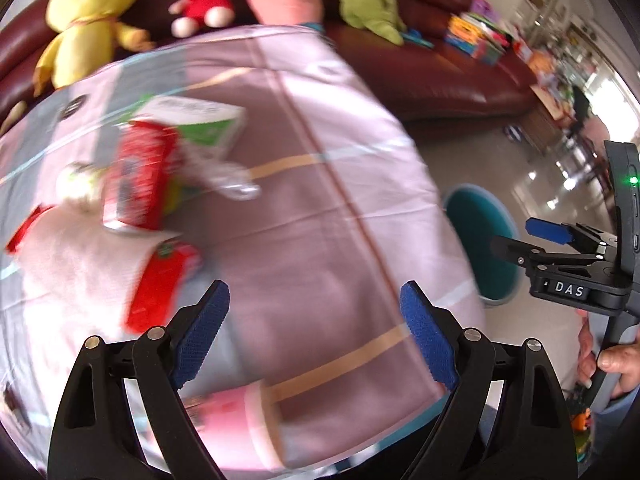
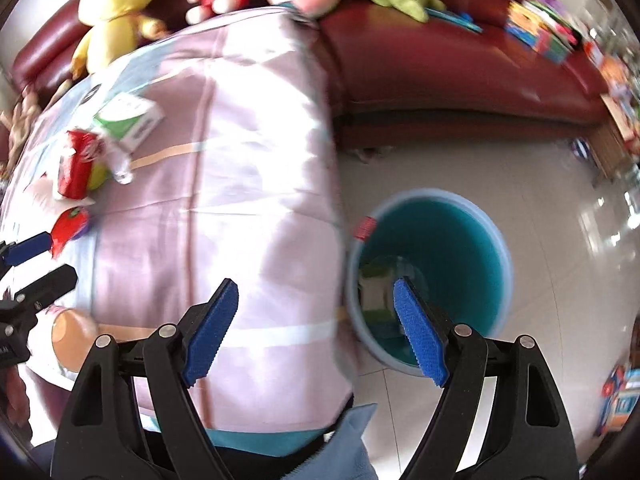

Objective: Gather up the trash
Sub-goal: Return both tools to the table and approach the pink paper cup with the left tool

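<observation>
Trash lies on the pink tablecloth (image 1: 320, 208): a red can (image 1: 136, 176), a green-white carton (image 1: 200, 120), crumpled clear plastic (image 1: 234, 182), a white tissue (image 1: 80, 268), a red wrapper (image 1: 160, 280) and a pink cup (image 1: 236, 420). My left gripper (image 1: 314, 308) hangs open above the cloth, nothing between its fingers. My right gripper (image 2: 316, 300) is open and empty over the table's edge, beside the teal bin (image 2: 460, 240). A green-white carton (image 2: 374, 292) lies inside the bin. The can (image 2: 74, 172) and carton (image 2: 130, 120) also show in the right wrist view.
A dark red sofa (image 1: 420, 76) behind the table holds plush toys, among them a yellow chick (image 1: 88, 12), and a stack of books (image 1: 476, 36). The bin (image 1: 476, 232) stands on glossy floor tiles (image 2: 560, 280) right of the table. A hand (image 1: 616, 360) holds the right gripper's handle.
</observation>
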The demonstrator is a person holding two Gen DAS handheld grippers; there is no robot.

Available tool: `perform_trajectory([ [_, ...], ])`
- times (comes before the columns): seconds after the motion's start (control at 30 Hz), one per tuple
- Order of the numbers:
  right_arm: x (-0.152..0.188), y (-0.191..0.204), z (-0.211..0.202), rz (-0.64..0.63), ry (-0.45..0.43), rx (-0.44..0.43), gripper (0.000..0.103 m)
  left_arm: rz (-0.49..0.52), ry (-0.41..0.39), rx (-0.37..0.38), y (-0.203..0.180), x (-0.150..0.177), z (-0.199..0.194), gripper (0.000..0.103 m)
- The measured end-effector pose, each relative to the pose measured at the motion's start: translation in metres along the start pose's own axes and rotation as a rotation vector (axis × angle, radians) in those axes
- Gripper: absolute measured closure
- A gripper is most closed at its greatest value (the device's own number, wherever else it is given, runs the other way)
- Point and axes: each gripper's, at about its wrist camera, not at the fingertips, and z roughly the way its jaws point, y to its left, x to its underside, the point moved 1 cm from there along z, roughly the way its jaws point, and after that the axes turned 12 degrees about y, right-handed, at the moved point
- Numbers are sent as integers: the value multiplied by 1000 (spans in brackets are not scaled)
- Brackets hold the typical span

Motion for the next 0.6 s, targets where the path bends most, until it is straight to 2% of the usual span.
perform_trajectory([
  [0.23, -1, 50, 0, -96, 17, 3, 27, -68, 12, -58, 47, 43, -16, 15],
  [0.33, 7, 63, 0, -120, 17, -4, 27, -114, 18, -60, 48, 64, -17, 15],
  [0.6, 34, 74, -2, -136, 11, -45, 27, -165, -1, -129, 30, 99, -4, 15],
])
